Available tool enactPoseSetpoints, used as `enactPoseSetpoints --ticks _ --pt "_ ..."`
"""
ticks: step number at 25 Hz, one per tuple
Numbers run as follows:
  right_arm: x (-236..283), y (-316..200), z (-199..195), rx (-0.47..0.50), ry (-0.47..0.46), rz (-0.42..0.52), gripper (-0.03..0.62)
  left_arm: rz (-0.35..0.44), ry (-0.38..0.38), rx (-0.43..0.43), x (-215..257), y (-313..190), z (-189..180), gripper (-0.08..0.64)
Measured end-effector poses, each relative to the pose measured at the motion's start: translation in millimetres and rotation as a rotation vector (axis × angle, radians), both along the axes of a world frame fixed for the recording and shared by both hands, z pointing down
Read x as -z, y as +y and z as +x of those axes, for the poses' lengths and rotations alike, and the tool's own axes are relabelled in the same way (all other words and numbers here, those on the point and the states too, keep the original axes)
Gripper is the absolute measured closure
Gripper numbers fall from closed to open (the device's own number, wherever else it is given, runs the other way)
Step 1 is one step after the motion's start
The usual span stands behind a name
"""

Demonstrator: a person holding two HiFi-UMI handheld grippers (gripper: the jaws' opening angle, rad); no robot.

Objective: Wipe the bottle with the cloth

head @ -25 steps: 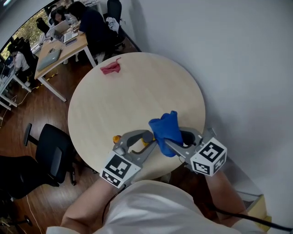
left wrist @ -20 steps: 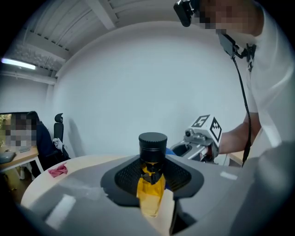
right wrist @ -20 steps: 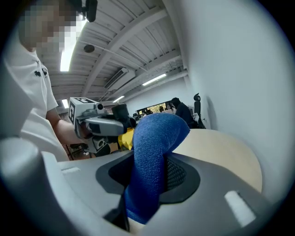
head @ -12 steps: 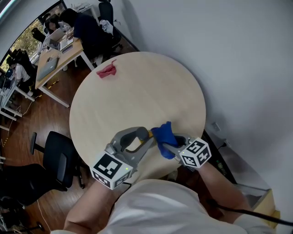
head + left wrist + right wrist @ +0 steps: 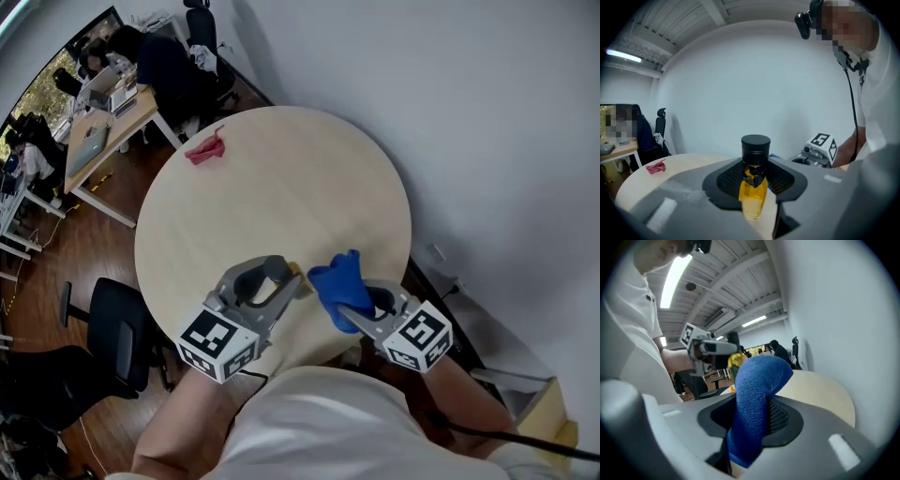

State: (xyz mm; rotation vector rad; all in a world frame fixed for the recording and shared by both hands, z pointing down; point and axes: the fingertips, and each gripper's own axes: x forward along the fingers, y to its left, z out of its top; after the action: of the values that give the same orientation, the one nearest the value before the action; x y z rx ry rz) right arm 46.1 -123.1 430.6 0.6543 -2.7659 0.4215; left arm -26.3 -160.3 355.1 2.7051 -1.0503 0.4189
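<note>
Your left tool sits just left of centre in the lower half of the head view. Its jaws are pressed onto the bottle. In the left gripper view the bottle stands upright in the middle of the frame. Its yellow body is caught between the two dark pads, and its black cap rises clear above them.

Your right tool is just to the right of the left one in the head view. Its jaws pinch the blue cloth. In the right gripper view the cloth climbs out from between the jaws at the centre of the frame and folds over to the right at its top. A yellow part of the bottle shows just behind the cloth's upper left edge. In the head view the cloth's left edge lies just beside the tips of the left tool, but I cannot tell whether cloth and bottle touch.

Both tools are over the lower edge of the round table. A red rag lies at the table's upper left, well apart from both tools.
</note>
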Motion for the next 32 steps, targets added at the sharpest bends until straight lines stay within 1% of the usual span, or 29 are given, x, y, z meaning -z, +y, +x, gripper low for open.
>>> enactPoseSetpoints --ticks 2,3,5,7,11,13,15,18,20,23,25,26,29,32 --pt "31.0 17.8 -11.8 0.057 -0.021 0.095 0.439 -0.01 0.011 0.005 -1.8 0.7 -0.8 0.411" --pt "39.3 25.9 -18.4 0.089 -0.01 0.128 0.439 -0.011 0.016 0.007 -1.8 0.8 -1.1 0.411" --pt "41.0 36.3 -29.4 0.129 0.031 0.155 0.439 -0.007 0.021 0.007 0.3 0.8 -0.4 0.411" --pt "29.3 39.1 -36.0 0.131 0.057 0.144 0.439 -0.001 0.027 0.004 4.6 2.5 1.5 0.411" --pt "-8.4 36.7 -42.4 0.103 0.056 0.086 0.439 0.007 0.056 -0.001 16.4 10.6 2.2 0.411" --pt "-35.5 36.6 -42.2 0.102 0.094 0.049 0.439 0.017 0.057 0.0 21.0 15.4 1.3 0.411" --pt "-64.1 37.3 -39.9 0.105 0.154 0.018 0.439 0.025 0.058 0.001 24.9 19.3 -0.2 0.411" --pt "-93.0 38.9 -32.4 0.115 0.228 -0.014 0.439 0.03 0.065 0.006 30.9 22.6 -3.3 0.411" --pt "-102.6 39.2 -23.0 0.119 0.257 -0.035 0.439 0.031 0.069 0.014 34.9 24.1 -5.3 0.411" --pt "-107.4 33.2 -2.4 0.085 0.284 -0.054 0.439 0.041 0.06 0.017 37.4 27.3 -9.2 0.411" --pt "-92.0 23.7 8.7 0.039 0.282 -0.047 0.439 0.046 0.048 0.013 36.8 30.4 -12.0 0.411" --pt "-76.5 18.0 11.9 0.016 0.268 -0.033 0.439 0.046 0.043 0.01 35.8 32.1 -12.7 0.411" --pt "-7.1 4.0 8.3 -0.029 0.177 0.046 0.439 0.044 0.026 -0.01 30.5 37.4 -11.7 0.411" --pt "63.5 4.3 -12.1 -0.008 0.072 0.142 0.439 0.046 0.007 -0.033 24.5 42.7 -6.5 0.411"
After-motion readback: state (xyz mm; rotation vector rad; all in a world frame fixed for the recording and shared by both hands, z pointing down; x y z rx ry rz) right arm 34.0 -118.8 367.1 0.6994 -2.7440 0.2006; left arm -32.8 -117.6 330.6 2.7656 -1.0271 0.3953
